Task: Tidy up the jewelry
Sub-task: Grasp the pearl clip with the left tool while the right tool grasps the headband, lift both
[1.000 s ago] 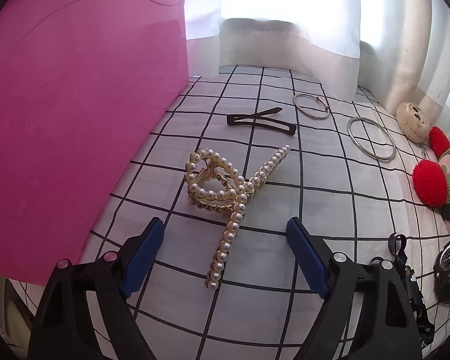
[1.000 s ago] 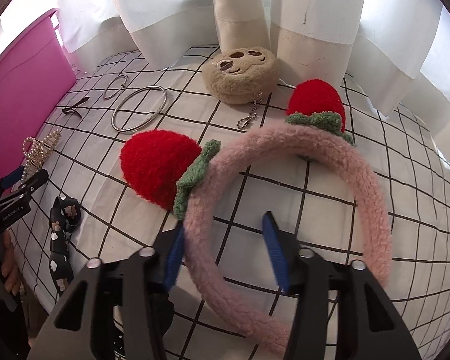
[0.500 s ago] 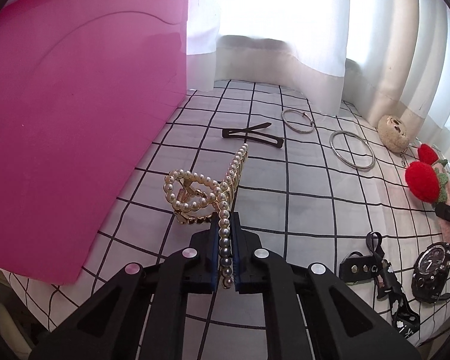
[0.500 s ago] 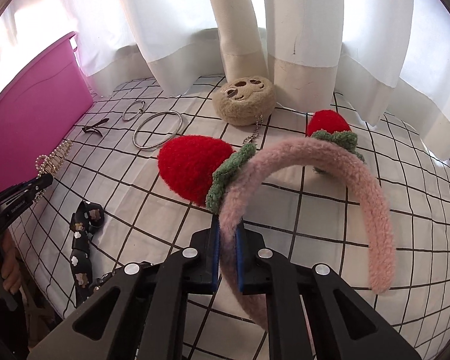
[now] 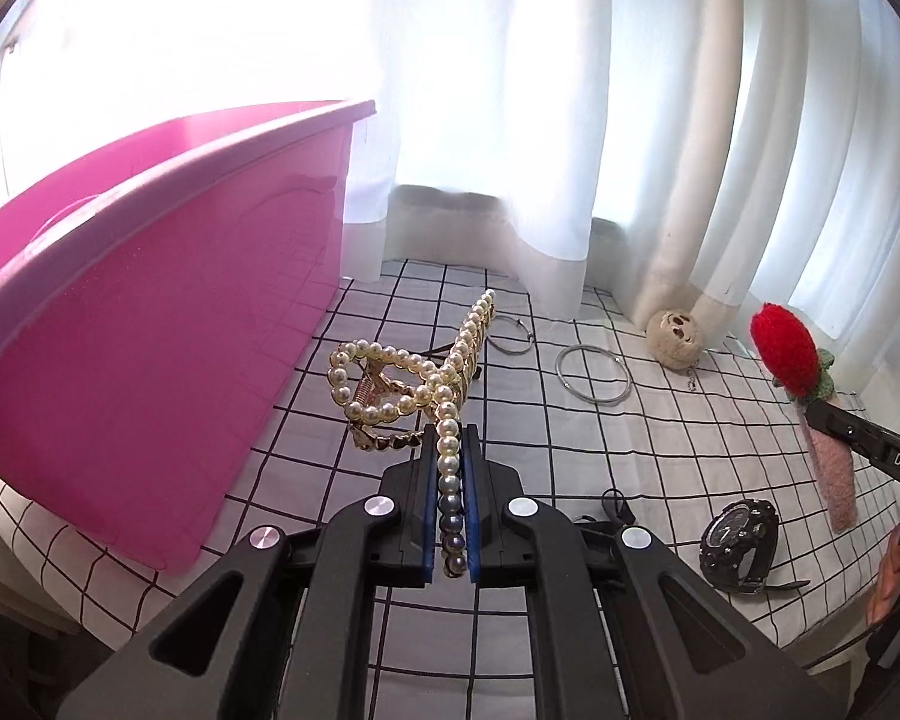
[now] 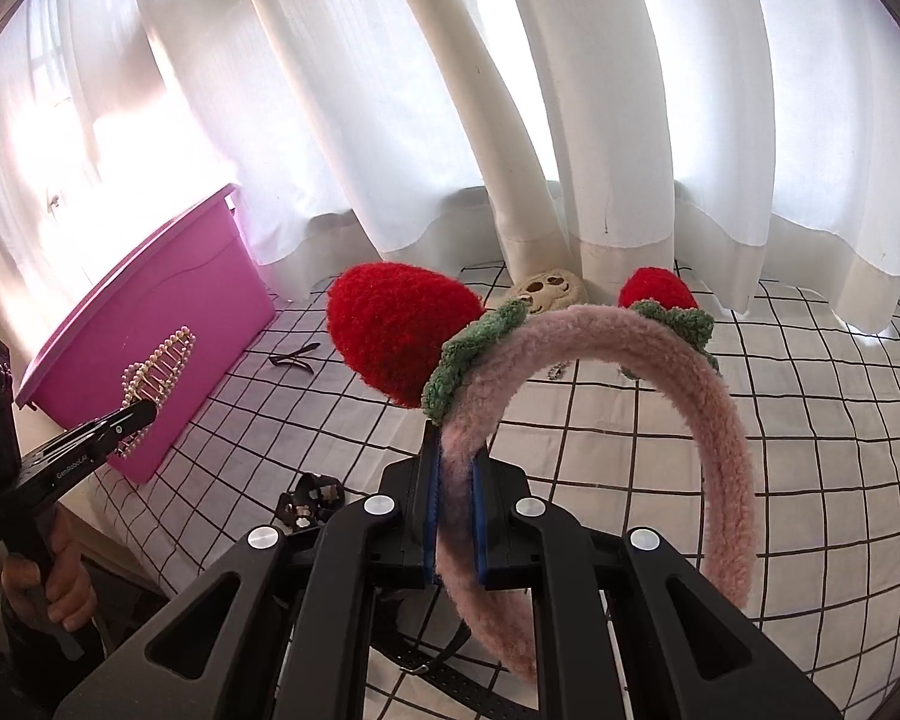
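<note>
Both claws loaded and lifted, with the pink bin as the likely drop.

Left wrist view: the left claw (image 5: 450,504) is pinched on the long beaded arm of the pearl hair clip (image 5: 411,378), which hangs clear above the checked cloth (image 5: 630,456), just beside the wall of the pink bin (image 5: 150,324). Right wrist view: the right claw (image 6: 455,516) is clamped on one end of the fuzzy pink headband (image 6: 678,396), its red strawberry ears raised off the cloth (the band arcs up and to the right). The step in hand looks like carrying. Next, each piece must clear the bin's rim before its claw spreads; the rings, watch and black clip are left lying.
</note>
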Available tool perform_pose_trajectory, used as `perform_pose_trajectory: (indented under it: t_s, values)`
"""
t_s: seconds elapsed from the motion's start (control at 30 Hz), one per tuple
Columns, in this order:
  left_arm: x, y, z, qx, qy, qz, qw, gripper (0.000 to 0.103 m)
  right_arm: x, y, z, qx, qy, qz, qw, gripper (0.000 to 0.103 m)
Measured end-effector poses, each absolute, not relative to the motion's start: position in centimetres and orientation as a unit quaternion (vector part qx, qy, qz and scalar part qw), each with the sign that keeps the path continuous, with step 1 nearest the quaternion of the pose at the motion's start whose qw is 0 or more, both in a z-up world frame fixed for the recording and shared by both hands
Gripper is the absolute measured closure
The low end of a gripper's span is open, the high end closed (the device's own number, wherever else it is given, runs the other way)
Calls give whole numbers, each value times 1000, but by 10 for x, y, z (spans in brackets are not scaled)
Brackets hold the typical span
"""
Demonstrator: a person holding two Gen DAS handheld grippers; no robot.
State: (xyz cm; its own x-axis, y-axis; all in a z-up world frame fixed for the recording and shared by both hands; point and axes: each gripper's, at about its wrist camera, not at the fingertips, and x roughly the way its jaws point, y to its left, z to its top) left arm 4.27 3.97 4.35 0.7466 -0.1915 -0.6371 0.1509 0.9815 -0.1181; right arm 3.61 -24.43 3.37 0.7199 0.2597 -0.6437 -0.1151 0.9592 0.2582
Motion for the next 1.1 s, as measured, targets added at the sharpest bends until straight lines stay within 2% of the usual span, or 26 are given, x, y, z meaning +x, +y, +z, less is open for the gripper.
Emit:
perform_pose_trajectory:
  t_s: [0.33, 0.63, 0.87, 1.1]
  values:
    - [3, 52, 114, -1, 270, -72, 960, 95, 29, -194, 102, 73, 298, 167, 937, 94]
    - [5, 111, 156, -3, 241, 21, 970, 95, 64, -98, 158, 23, 269, 259, 927, 94]
    - [22, 166, 176, -7, 230, 88, 969, 95, 103, -13, 192, 0, 270, 313, 911, 94]
    - [57, 221, 169, -27, 252, 150, 956, 95, 145, 73, 205, -58, 293, 326, 897, 94]
